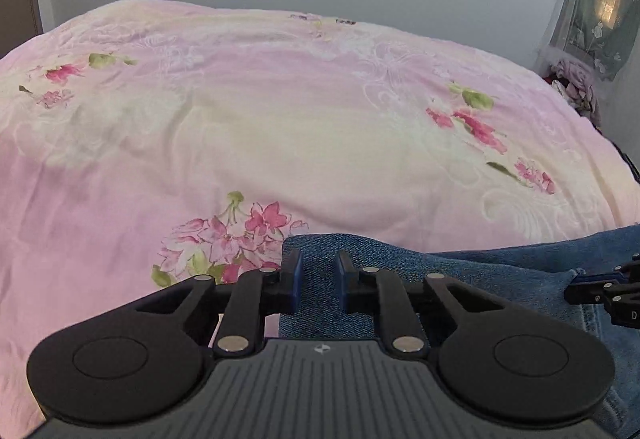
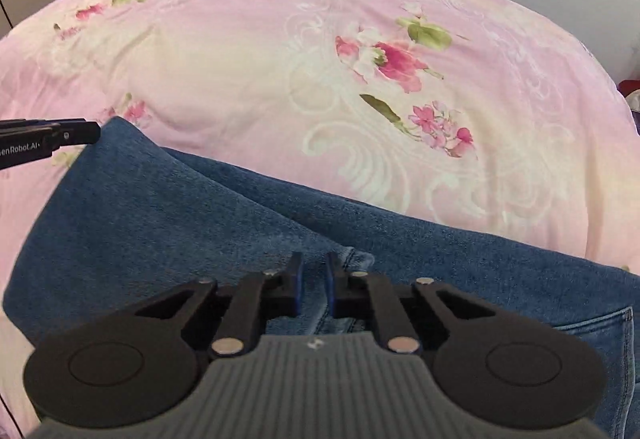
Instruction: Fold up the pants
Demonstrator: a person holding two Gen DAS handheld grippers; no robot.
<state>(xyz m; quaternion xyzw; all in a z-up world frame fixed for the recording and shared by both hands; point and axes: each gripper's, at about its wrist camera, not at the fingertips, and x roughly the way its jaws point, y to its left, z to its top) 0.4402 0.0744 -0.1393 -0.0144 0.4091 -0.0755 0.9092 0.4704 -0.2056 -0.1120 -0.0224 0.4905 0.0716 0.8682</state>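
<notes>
Covering nearly the whole scene, the pink floral bedspread (image 1: 280, 111) serves as the reference surface, with a grey wall beyond its far edge. Blue denim pants (image 2: 168, 223) lie on the near part of the bedspread, spread across it from the left toward the near right, with a pocket seam visible at the right end. A patterned curtain (image 1: 596, 7) hangs past the bedspread's far right corner, above a heap of clothes (image 1: 576, 83). The left gripper (image 1: 318, 281) sits at the left end of the pants, its blue pads narrowly apart with a fold of denim between them. The right gripper (image 2: 314, 281) is over the middle of the pants, jaws closed onto a seamed denim fold.
</notes>
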